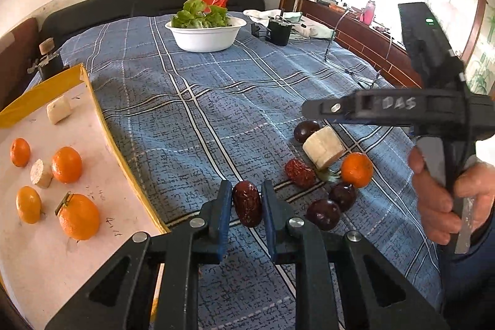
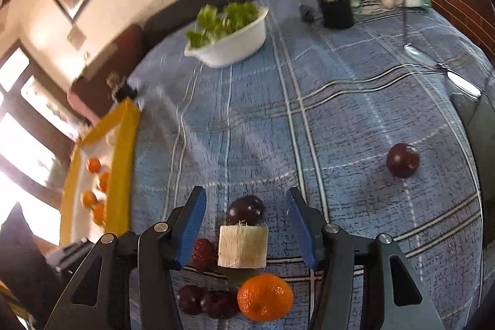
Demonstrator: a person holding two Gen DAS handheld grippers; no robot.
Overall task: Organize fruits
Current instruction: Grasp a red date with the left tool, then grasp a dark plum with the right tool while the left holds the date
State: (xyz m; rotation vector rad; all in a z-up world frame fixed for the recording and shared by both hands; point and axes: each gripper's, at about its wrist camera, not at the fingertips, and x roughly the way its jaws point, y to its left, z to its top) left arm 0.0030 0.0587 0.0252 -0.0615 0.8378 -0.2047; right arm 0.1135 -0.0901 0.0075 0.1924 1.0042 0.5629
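- The yellow-rimmed tray [image 1: 92, 101] lies at the left of your blue plaid bed [image 1: 216, 101], holding oranges.
- Your right tool [image 2: 246, 225] stands apart around the pale chunk [image 2: 242, 246], right of the tray.
- Your left tool [image 1: 246, 200] is clamped on a red date [image 1: 247, 207] beside the tray.

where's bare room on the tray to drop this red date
Free: the tray's near end, this side of the biggest orange, and the strip between the far sugarcane piece and the oranges. Crowded: its middle, four oranges around a cane piece.
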